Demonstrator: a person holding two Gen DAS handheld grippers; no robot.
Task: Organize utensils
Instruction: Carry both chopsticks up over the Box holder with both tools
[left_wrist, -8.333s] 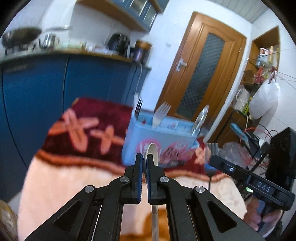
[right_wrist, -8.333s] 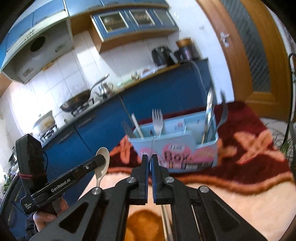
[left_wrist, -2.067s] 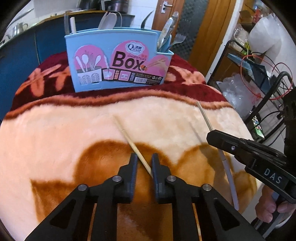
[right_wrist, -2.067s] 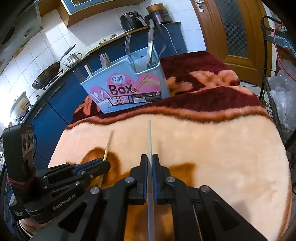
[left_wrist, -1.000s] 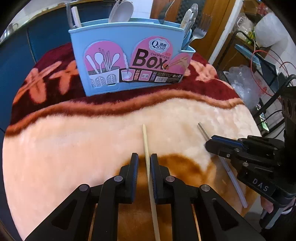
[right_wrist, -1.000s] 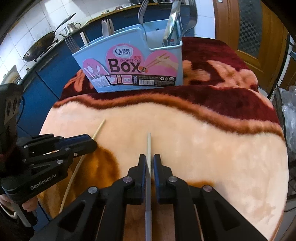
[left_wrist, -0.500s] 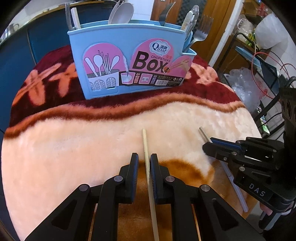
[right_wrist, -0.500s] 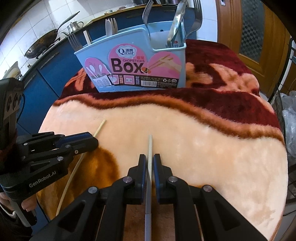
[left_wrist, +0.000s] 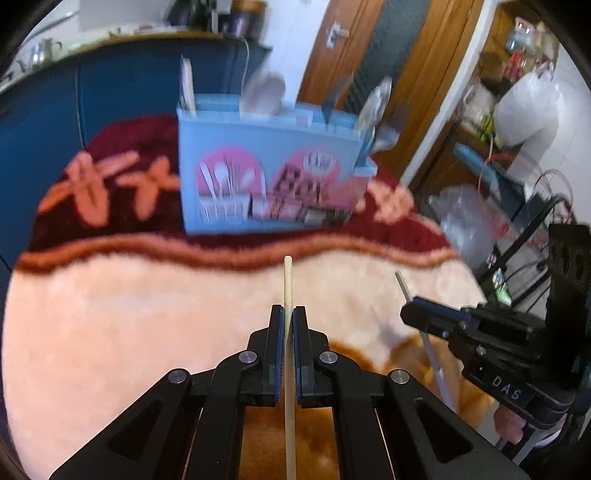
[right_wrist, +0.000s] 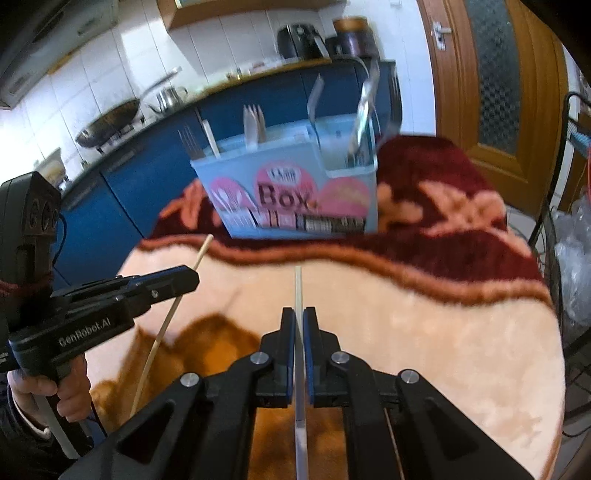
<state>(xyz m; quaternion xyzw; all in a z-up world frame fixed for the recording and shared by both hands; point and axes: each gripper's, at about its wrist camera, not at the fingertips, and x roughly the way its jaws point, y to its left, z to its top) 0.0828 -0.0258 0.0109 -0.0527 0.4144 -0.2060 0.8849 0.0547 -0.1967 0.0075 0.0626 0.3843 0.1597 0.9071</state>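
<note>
- Chopsticks are what I carry, one in each hand, both lifted off the blanket (left_wrist: 110, 314) that covers the tabletop.
- On the left, my left gripper (left_wrist: 287, 317) has its fingers (left_wrist: 277, 332) pinching the wooden chopstick (left_wrist: 287, 284) partway along; its long axis runs straight out along the fingers, tip forward and pointing at the box (left_wrist: 266, 173).
- From the right wrist view that same stick (right_wrist: 173, 306) slants up and away from my left hand (right_wrist: 55, 398), its tip aimed at the left end of the box.
- In the middle, the blue box (right_wrist: 291, 192) stands upright on the dark red part of the blanket, well ahead of both grippers, with forks and spoons already upright in its compartments; blur hides which slot is free.
- On the right, my right gripper (right_wrist: 299, 321) has its fingers (right_wrist: 288, 332) pressed onto the pale chopstick (right_wrist: 298, 288), also lying along the fingers with its tip toward the box.
- As I judge it, what matters next is that both sticks point nearly level at the box front, while the openings face up, so each would have to be tipped toward upright above the rim.
- Neither hand looks clearly nearer; the right one faces the box end where the tall utensils stand.
</note>
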